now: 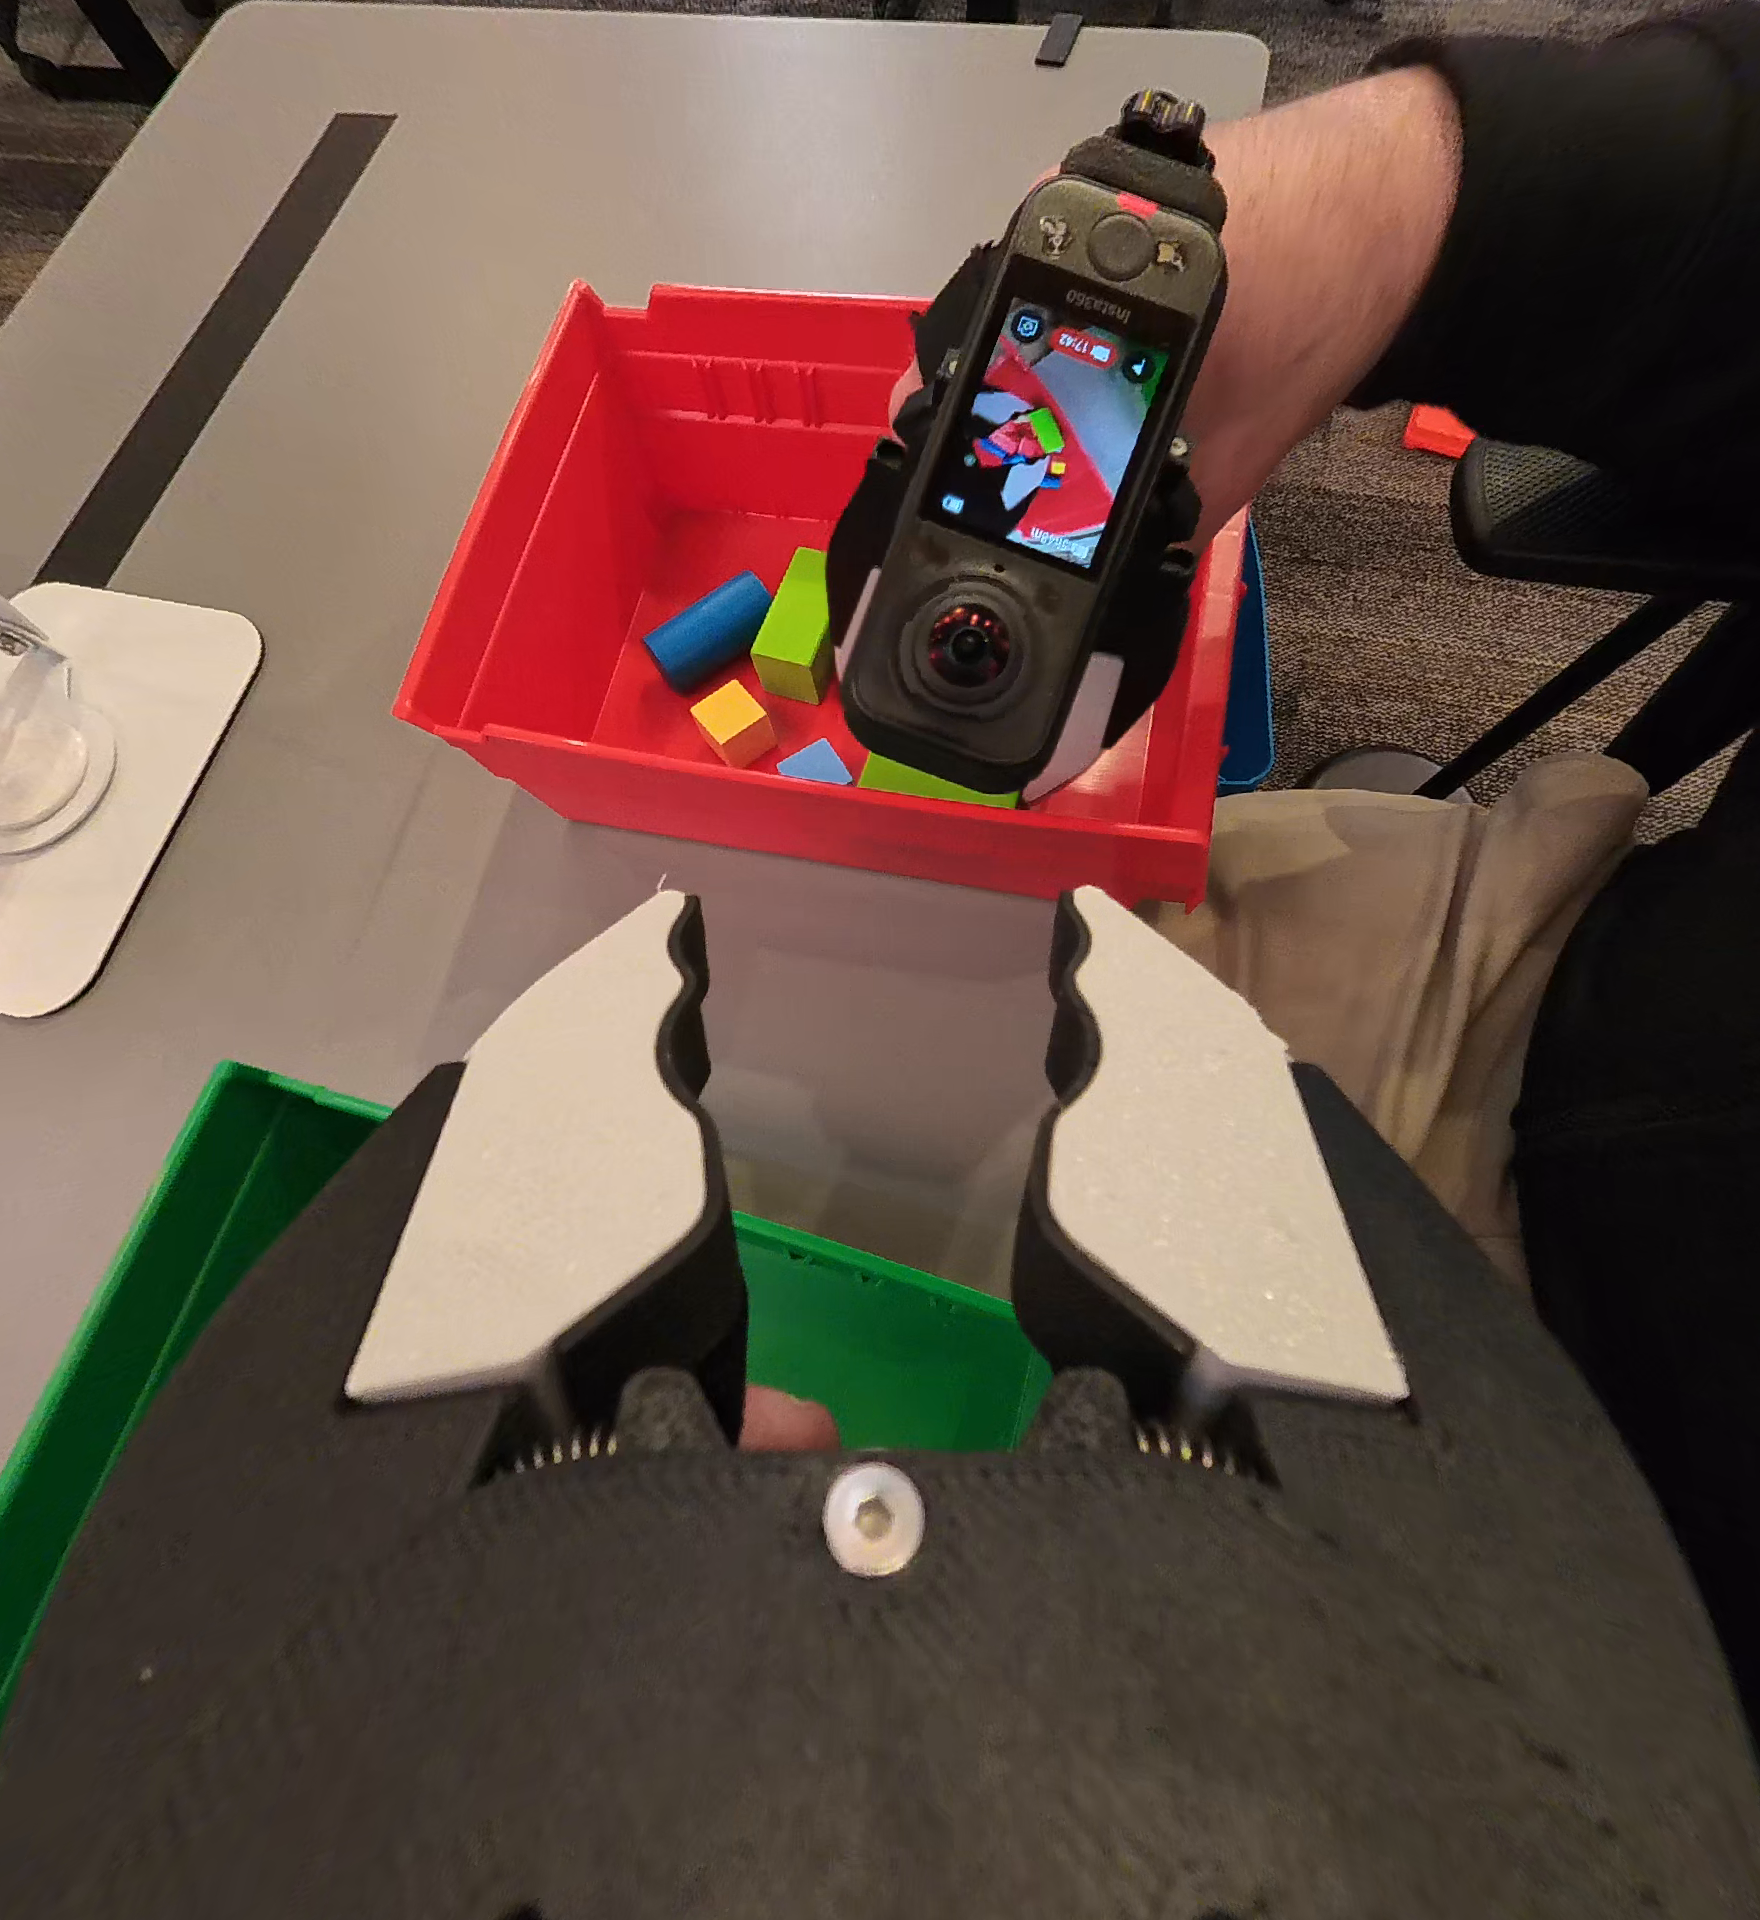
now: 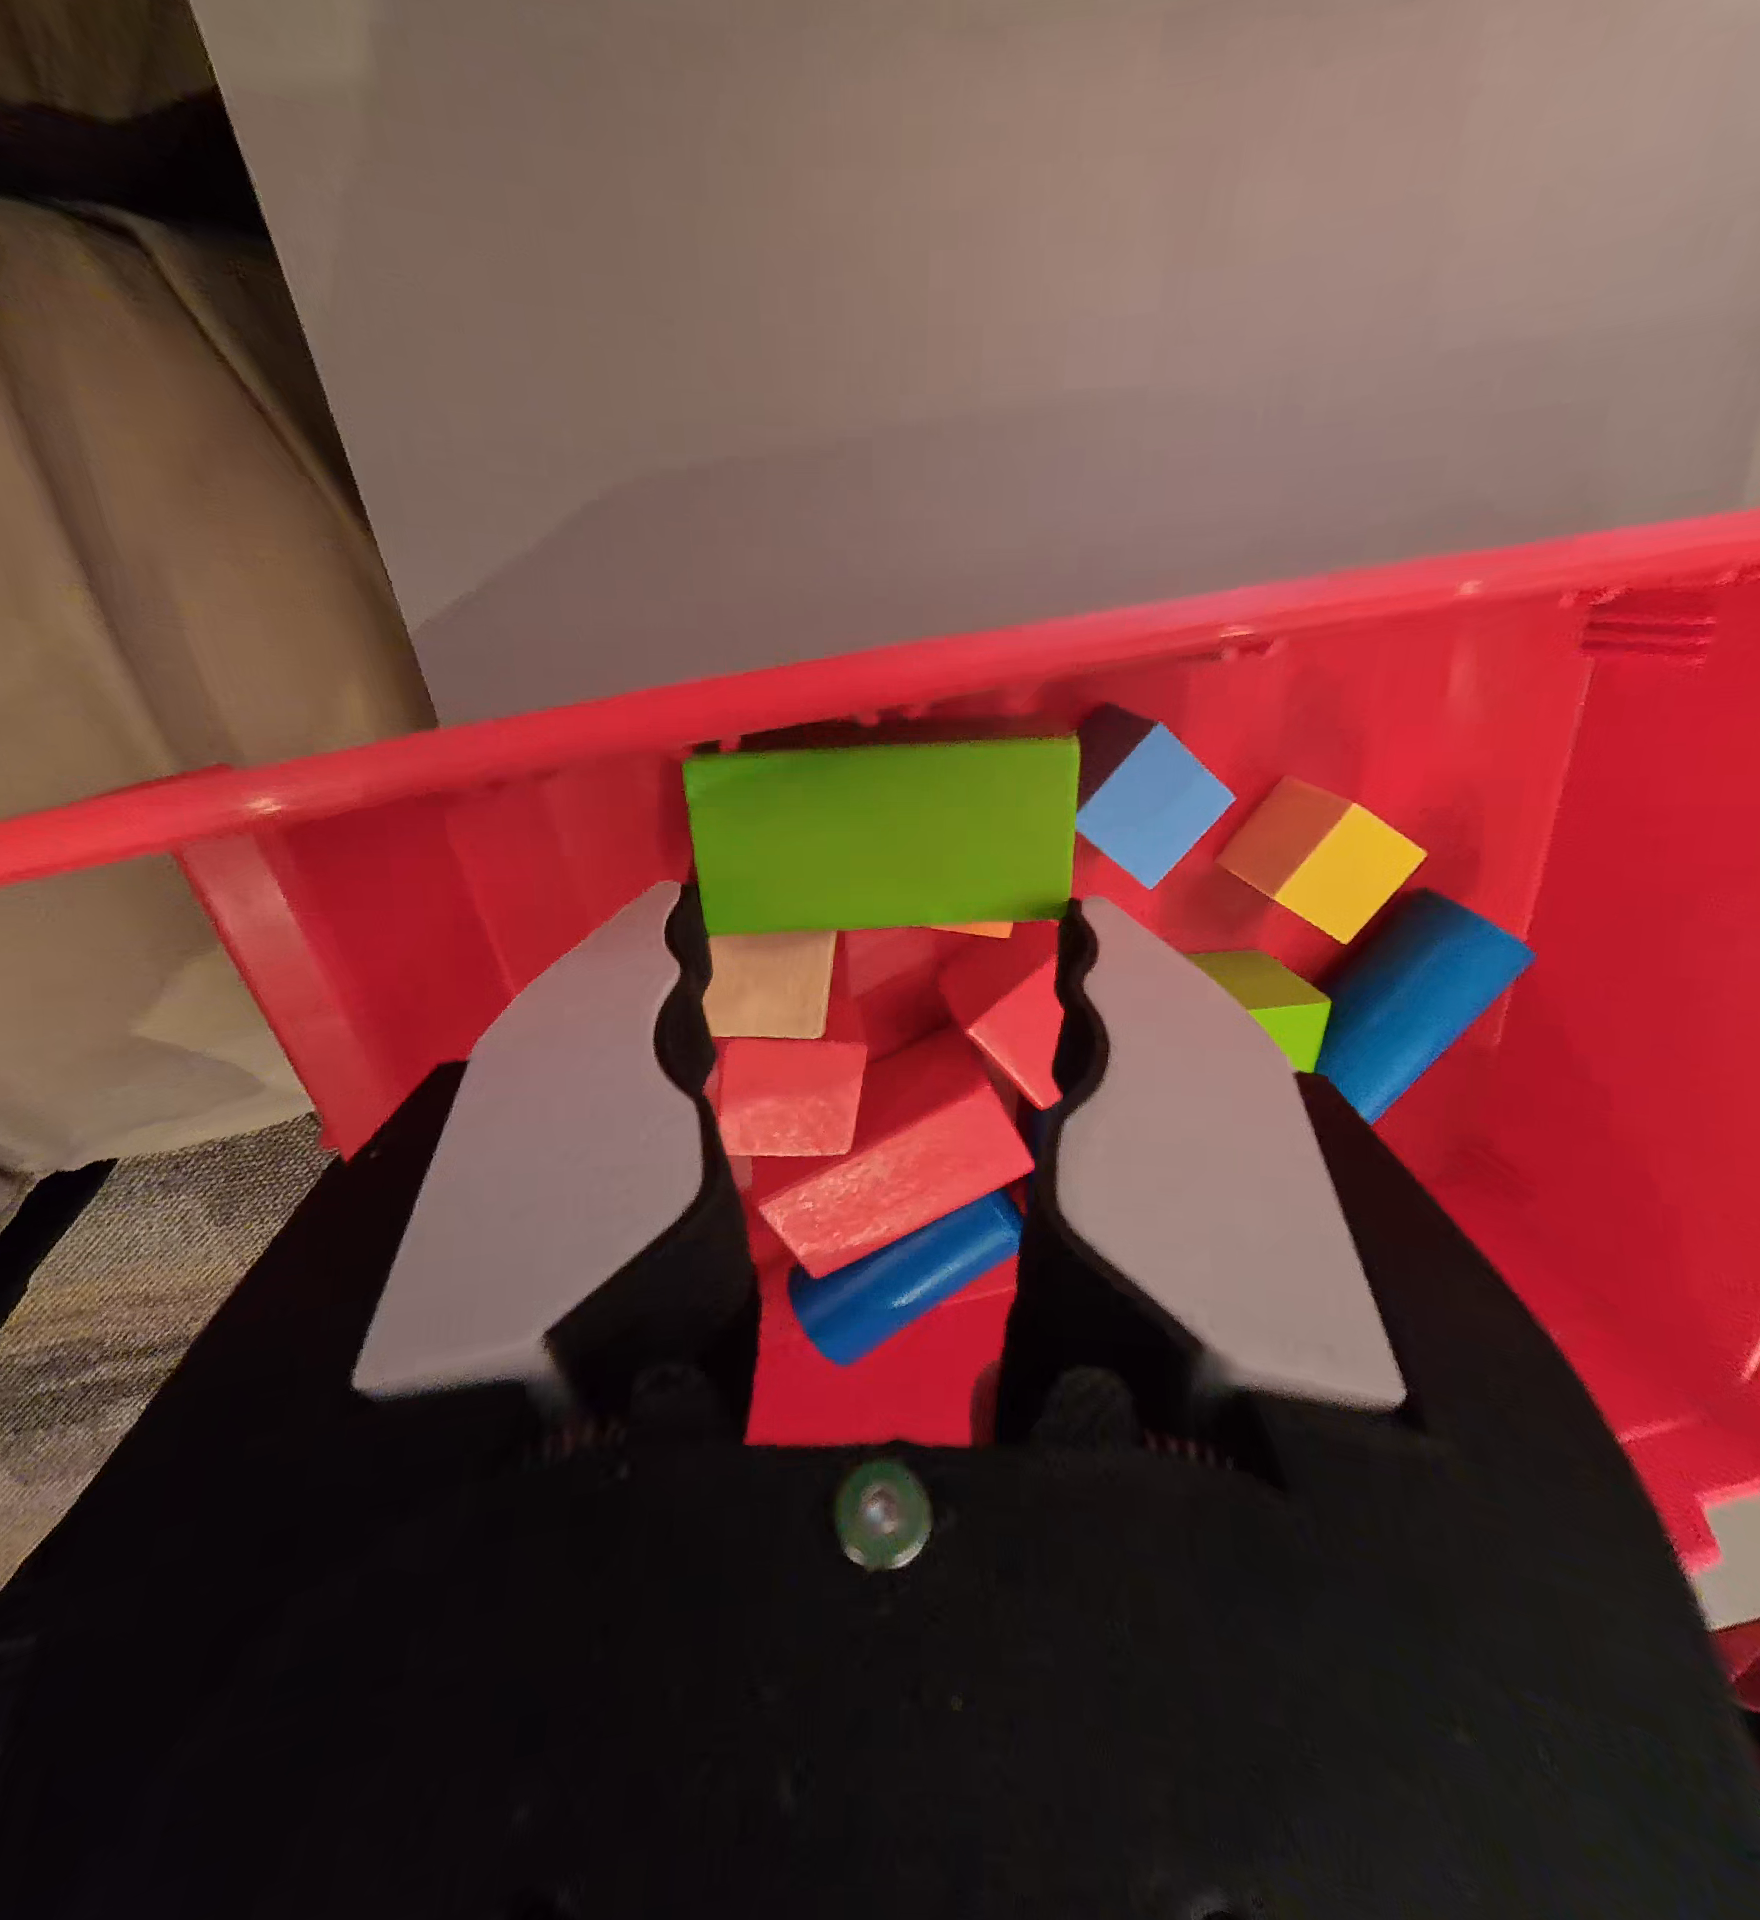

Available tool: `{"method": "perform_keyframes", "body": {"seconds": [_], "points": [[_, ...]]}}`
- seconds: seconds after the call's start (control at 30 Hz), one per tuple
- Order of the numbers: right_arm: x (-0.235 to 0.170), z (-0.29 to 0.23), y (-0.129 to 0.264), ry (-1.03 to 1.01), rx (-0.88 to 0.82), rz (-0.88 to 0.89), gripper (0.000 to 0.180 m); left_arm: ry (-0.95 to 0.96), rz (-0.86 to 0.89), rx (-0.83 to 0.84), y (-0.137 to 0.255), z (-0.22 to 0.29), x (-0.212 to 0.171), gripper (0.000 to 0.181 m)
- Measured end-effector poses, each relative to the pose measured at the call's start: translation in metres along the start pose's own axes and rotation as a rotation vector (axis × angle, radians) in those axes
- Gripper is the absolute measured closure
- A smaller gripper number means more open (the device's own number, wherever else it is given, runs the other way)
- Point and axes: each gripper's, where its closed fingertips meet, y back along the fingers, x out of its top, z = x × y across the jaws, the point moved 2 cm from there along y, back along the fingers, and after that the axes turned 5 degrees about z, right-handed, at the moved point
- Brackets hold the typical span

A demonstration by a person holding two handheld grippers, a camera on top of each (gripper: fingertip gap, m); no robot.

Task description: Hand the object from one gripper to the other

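Observation:
A flat green block (image 2: 881,831) lies in the red bin (image 2: 543,738) against its wall, among several coloured blocks. My right gripper (image 2: 878,902) is open down in the bin, and its fingertips (image 2: 637,935) flank the block's near corners. In the left wrist view the right gripper's camera body (image 1: 1021,520) hangs over the red bin (image 1: 543,582) and hides its fingers. The green block (image 1: 933,781) shows just under it. My left gripper (image 1: 878,904) is open and empty above the grey table (image 1: 336,727), short of the red bin. A green bin (image 1: 855,1340) sits beneath it.
Red blocks (image 2: 897,1164), blue cylinders (image 2: 1416,1008), a yellow cube (image 2: 1349,873) and a light blue block (image 2: 1151,805) crowd the bin floor. A white stand base (image 1: 76,790) sits at the table's left. A person's forearm (image 1: 1354,260) and lap (image 1: 1375,987) are at right. Left tips to right tips: about 20 cm. To the yellow cube (image 2: 1349,873): right tips about 7 cm, left tips about 25 cm. Look for it in the left wrist view (image 1: 729,712) too.

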Motion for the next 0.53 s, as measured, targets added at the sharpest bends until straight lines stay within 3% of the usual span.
{"method": "perform_keyframes", "body": {"seconds": [0.53], "points": [[-0.005, -0.0094, 0.0021, -0.004, 0.065, -0.018, 0.115, -0.002, -0.029, 0.008, -0.0014, -0.0015, -0.0051, 0.116]]}}
